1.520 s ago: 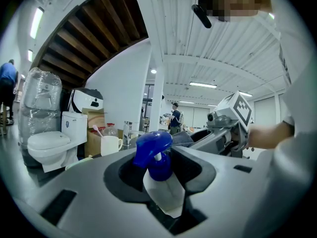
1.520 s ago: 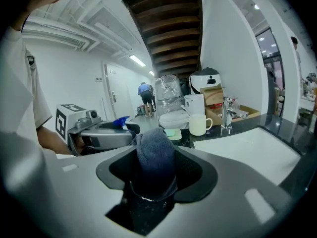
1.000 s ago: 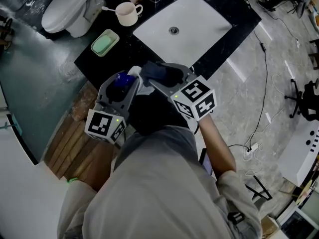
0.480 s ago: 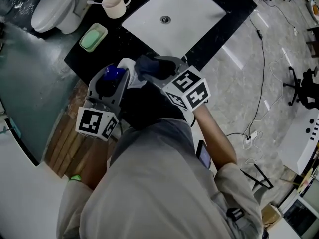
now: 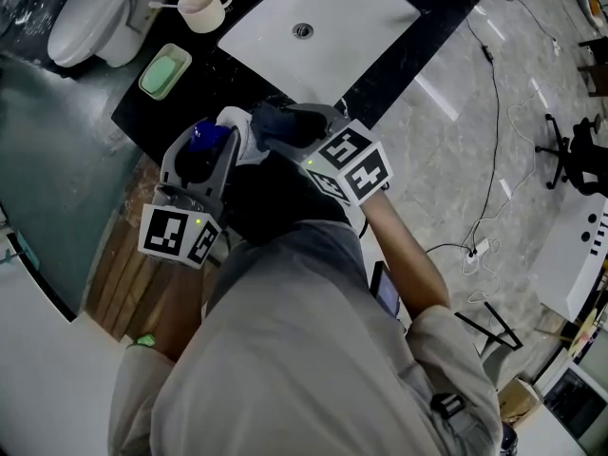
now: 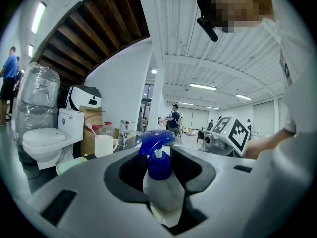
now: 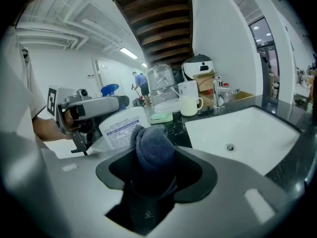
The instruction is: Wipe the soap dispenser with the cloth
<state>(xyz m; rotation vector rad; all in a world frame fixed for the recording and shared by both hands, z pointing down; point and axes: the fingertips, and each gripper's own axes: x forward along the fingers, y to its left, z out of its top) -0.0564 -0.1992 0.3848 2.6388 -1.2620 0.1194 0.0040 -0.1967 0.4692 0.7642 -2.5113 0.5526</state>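
Note:
The soap dispenser (image 6: pixel 161 182), a white bottle with a blue pump (image 5: pixel 202 136), stands upright between the jaws of my left gripper (image 6: pixel 161 195), which is shut on its body. My right gripper (image 7: pixel 153 177) is shut on a bunched dark blue-grey cloth (image 7: pixel 152 150). In the right gripper view the cloth's tip lies in front of the bottle's labelled side (image 7: pixel 121 128) and seems to touch it. In the head view the cloth (image 5: pixel 275 122) sits just right of the bottle, over the counter's front edge. The lower part of the bottle is hidden by the jaws.
A white sink basin (image 5: pixel 313 27) is set in the black counter (image 5: pixel 432 12) beyond the grippers, with a faucet (image 7: pixel 220 95) behind it. A cup (image 5: pixel 199 6), a green soap dish (image 5: pixel 163 72) and a toilet (image 5: pixel 90 12) stand to the left. Cables lie on the floor (image 5: pixel 494 112).
My right gripper has sunk a little with the cloth beside the bottle. The left gripper keeps the dispenser still. The head view has shifted.

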